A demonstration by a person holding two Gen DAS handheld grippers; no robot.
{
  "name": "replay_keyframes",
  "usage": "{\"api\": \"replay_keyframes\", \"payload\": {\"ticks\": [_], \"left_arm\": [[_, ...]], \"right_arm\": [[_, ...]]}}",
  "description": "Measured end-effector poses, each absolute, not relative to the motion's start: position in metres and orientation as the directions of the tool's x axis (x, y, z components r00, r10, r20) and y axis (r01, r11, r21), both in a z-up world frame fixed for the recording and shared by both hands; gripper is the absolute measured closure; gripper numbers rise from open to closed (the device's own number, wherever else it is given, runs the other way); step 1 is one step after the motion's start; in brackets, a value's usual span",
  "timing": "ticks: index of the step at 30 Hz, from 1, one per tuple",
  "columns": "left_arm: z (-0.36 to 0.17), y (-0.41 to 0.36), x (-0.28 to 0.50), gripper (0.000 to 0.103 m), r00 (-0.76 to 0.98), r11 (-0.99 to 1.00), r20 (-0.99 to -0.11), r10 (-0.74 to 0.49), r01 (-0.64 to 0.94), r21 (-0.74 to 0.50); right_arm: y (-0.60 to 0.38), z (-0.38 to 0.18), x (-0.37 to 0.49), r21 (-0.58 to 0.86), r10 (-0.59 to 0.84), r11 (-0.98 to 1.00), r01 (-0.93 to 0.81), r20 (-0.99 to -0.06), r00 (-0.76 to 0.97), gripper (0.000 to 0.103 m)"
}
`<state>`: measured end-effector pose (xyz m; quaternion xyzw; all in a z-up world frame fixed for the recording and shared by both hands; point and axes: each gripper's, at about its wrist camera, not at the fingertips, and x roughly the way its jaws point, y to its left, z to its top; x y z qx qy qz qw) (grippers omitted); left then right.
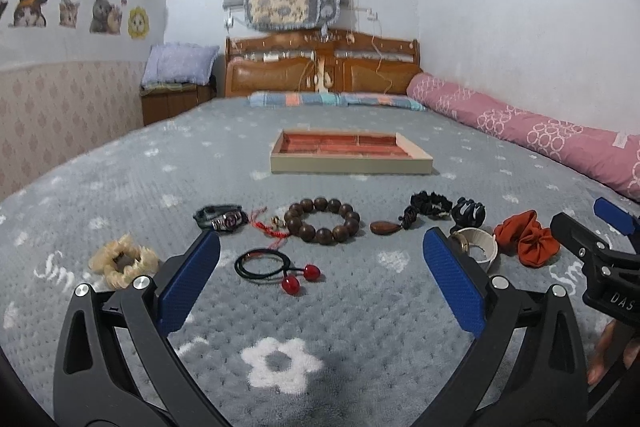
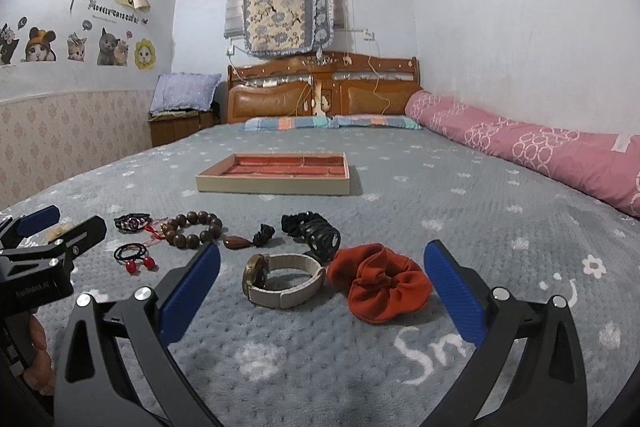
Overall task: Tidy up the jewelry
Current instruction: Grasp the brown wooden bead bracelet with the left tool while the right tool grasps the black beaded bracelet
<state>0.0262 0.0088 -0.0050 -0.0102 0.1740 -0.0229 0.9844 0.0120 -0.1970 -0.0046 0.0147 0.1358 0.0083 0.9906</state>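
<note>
Grey fleece bedspread (image 2: 460,227) with white flowers serves as the work surface. Left gripper (image 1: 320,281) hovers low with jaws spread wide and empty, over the black hair tie with two red beads (image 1: 276,267). Right gripper (image 2: 322,291) is likewise wide and empty, framing the beige-strapped wristwatch (image 2: 284,279) and the rust-orange fabric scrunchie (image 2: 380,283), which touch. Beyond lie the dark wooden bead bracelet (image 1: 322,220) and, further off, the shallow beige tray with red-lined compartments (image 2: 276,183), apparently holding nothing yet. Recommended: take one item per gripper, close on a strap or band edge, lift clear of neighbours, then carry to a compartment.
</note>
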Motion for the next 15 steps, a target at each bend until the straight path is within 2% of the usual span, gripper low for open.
{"api": "replay_keyframes", "payload": {"ticks": [4, 8, 15], "left_arm": [[-0.002, 0.014, 0.04, 0.005, 0.921, 0.998, -0.387, -0.057, 0.042, -0.046], [0.007, 0.016, 0.056, 0.005, 0.918, 0.999, -0.394, -0.041, 0.036, -0.021], [0.015, 0.036, 0.093, 0.005, 0.884, 0.997, -0.465, -0.05, 0.015, -0.078]], "right_arm": [[-0.199, -0.001, 0.018, 0.064, 0.028, 0.998, -0.01, -0.285, 0.958, 0.004], [-0.198, 0.006, 0.031, 0.076, 0.036, 0.997, -0.015, -0.278, 0.96, 0.004], [-0.195, 0.02, 0.064, 0.069, 0.036, 0.997, -0.016, -0.307, 0.951, 0.004]]}}
